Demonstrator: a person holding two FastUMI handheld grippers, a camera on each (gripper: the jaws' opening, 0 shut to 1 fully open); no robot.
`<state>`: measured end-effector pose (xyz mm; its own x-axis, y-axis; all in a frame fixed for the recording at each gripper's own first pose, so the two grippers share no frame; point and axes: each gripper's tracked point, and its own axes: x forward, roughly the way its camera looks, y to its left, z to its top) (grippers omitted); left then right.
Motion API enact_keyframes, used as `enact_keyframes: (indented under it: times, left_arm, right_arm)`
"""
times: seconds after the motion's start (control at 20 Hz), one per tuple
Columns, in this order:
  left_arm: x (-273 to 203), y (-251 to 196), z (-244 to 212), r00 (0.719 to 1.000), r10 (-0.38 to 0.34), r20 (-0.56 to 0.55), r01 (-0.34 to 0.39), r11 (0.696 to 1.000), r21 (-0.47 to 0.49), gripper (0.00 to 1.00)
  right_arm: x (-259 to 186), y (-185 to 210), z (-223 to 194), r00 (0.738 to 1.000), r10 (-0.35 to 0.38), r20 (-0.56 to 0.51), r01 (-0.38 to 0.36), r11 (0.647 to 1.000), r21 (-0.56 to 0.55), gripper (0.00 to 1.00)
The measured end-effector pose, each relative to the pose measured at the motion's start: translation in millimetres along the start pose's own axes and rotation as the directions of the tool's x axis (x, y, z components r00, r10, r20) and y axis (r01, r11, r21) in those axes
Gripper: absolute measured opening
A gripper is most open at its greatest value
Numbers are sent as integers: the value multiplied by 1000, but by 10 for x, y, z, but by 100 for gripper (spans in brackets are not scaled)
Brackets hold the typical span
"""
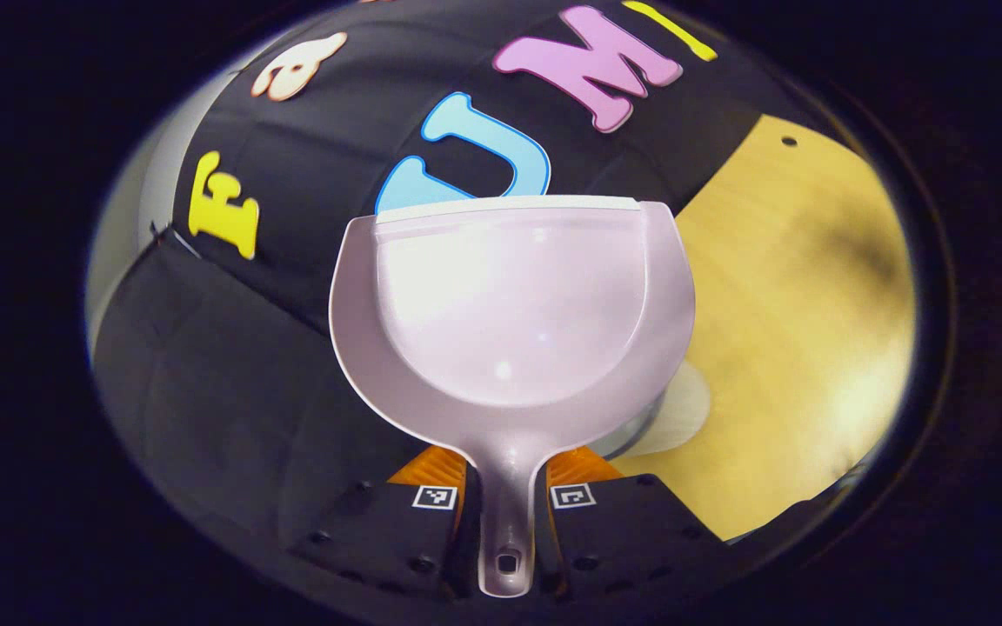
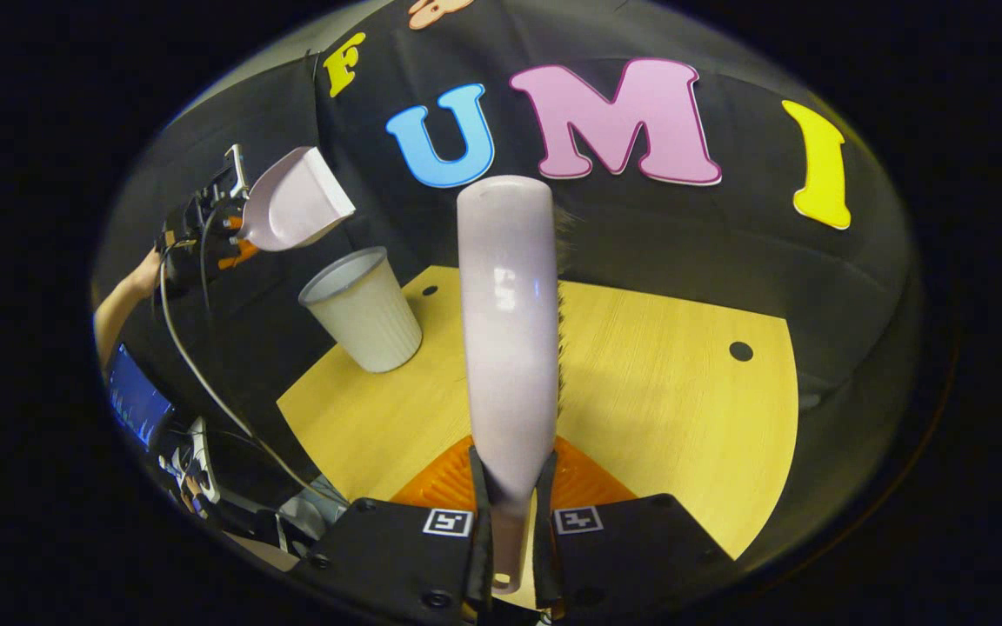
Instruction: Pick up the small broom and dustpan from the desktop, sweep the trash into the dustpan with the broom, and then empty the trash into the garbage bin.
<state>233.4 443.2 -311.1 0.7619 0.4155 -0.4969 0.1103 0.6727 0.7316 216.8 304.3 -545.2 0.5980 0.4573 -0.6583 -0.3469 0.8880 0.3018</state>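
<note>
Fingers [image 1: 457, 539] pinch dustpan [image 1: 510, 304] handle between them.

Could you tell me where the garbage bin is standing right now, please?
In the right gripper view the garbage bin stands on the desktop near its far left corner, just below the dustpan held up by the left claw.

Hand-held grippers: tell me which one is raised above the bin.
The left hand-held gripper, gripping the dustpan over the garbage bin; the right holds the broom.
</note>
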Motion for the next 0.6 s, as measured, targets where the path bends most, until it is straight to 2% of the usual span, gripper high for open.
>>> enact_keyframes:
  times: [0.1, 0.25, 0.35, 0.45, 0.55, 0.6]
  left_arm:
    - [16, -423, 164, 987, -157, 19, 158, 975, -157, 23]
    - [13, -1046, 354, 954, -299, 32, 297, 920, -255, 23]
    - [-130, -1454, 272, 928, -372, 26, 361, 878, -315, 23]
    - [-180, -1775, 143, 896, -445, 8, 409, 817, -406, 23]
    - [-125, -2137, 20, 857, -514, -36, 431, 753, -498, 23]
    - [-97, -2290, -66, 840, -540, -61, 433, 733, -524, 23]
  right_arm:
    - [17, 83, 86, 1000, -15, 23, 15, 1000, 14, 20]
    - [45, 145, 182, 998, -43, 50, 42, 999, 19, 20]
    - [49, 140, 206, 995, -74, 63, 72, 997, 43, 20]
    - [72, 72, 171, 990, -128, 59, 124, 990, 62, 19]
    - [71, 16, 58, 985, -170, 33, 167, 983, 81, 20]
    - [80, 17, -6, 984, -179, 12, 177, 980, 88, 20]
